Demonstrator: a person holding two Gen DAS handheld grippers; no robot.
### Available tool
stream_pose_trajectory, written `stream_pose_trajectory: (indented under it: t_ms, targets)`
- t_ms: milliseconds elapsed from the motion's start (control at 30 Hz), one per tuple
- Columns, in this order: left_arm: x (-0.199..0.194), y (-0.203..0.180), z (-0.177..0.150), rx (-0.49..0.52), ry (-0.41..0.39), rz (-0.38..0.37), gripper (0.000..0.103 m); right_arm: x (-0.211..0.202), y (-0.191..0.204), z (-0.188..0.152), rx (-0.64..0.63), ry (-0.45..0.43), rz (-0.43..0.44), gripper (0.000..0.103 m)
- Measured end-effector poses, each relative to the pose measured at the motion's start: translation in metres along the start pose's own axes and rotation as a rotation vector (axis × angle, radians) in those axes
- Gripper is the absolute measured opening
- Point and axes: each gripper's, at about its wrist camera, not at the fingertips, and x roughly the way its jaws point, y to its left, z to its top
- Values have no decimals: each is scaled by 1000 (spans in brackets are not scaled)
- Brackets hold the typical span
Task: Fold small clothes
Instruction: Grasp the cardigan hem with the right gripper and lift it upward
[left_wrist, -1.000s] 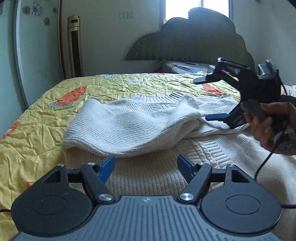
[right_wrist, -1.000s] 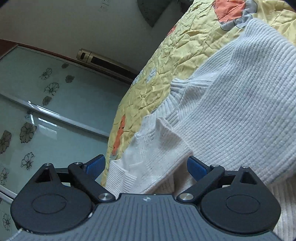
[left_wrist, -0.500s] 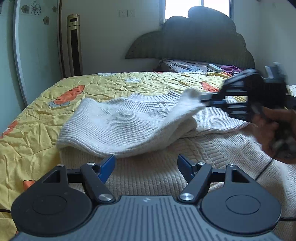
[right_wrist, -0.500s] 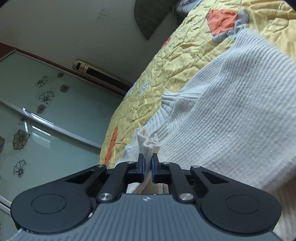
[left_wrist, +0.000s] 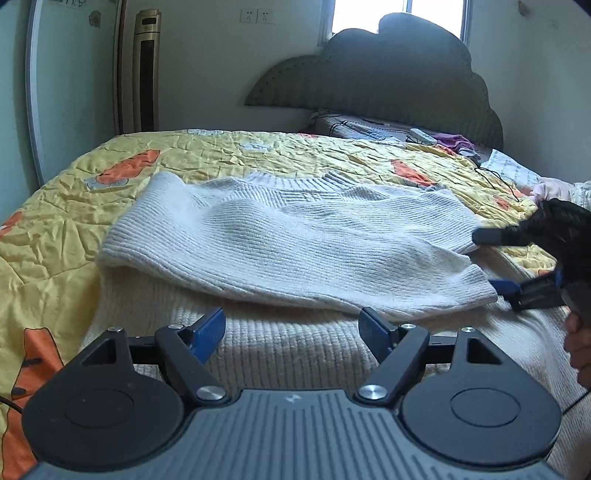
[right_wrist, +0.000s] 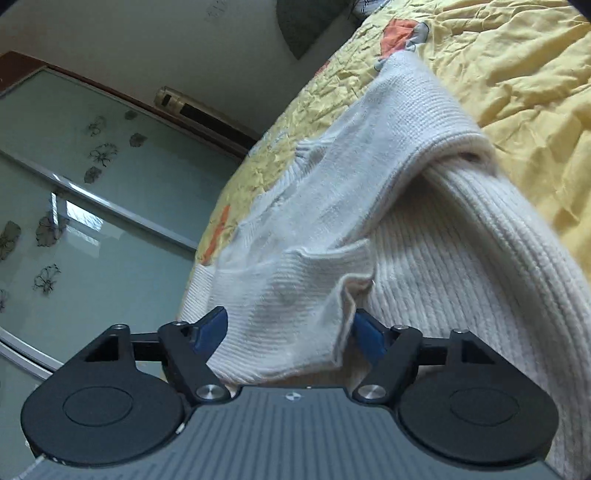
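A cream knitted sweater (left_wrist: 295, 236) lies on the yellow quilt (left_wrist: 74, 206). One sleeve (left_wrist: 424, 280) is folded across its body, the cuff at the right. My left gripper (left_wrist: 291, 328) is open and empty, low over the sweater's near hem. My right gripper (left_wrist: 491, 258) is at the right by the cuff, jaws open. In the right wrist view the sleeve cuff (right_wrist: 291, 306) lies between the open fingers of the right gripper (right_wrist: 290, 332), not clamped.
A grey headboard (left_wrist: 388, 96) and pillows stand at the far end of the bed. A remote and purple cloth (left_wrist: 458, 142) lie near the pillows. A tower fan (left_wrist: 142, 70) and a glass wardrobe door (right_wrist: 74, 184) stand at the left.
My right gripper shut on the sleeve cuff, carried it to the right across the sweater, then opened and let it go. The left gripper has hardly moved.
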Motion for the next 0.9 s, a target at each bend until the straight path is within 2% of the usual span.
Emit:
stream_pose_trajectory:
  t_ms: [67,167,200,267,300,400,533,633,733,767,833,900]
  targets:
    - [-1,0,-1,4,0,10,79,5,1,4,-15,-19,6,79]
    - [1,3,-2,-26,15,9,79,18,-4,7,15,4,37,73]
    - [1,4,-1,-36,17,6,79,21,-3,6,2,16,40,68]
    - [2,4,0,-42,20,5,79,26,3,3,-40,46,-5,46]
    - [1,4,1,-41,18,9,79,27,3,3,-44,61,-25,11]
    - [-1,1,7,-11,6,11,79,26,7,11,-48,71,-20,13]
    - [3,-10,18,104,-27,64,79,26,58,46,-190,48,23,13]
    - [14,-16,23,203,-60,158,79,31,121,83,-340,-7,76,13]
    - [32,-14,35,267,-59,249,79,35,186,113,-496,-83,124,13]
    - [39,-13,42,282,-58,305,79,35,203,119,-535,-104,140,13]
    - [49,-7,54,289,-77,411,79,32,236,129,-640,-172,161,13]
    - [57,2,63,255,-76,479,80,24,249,132,-713,-237,194,13]
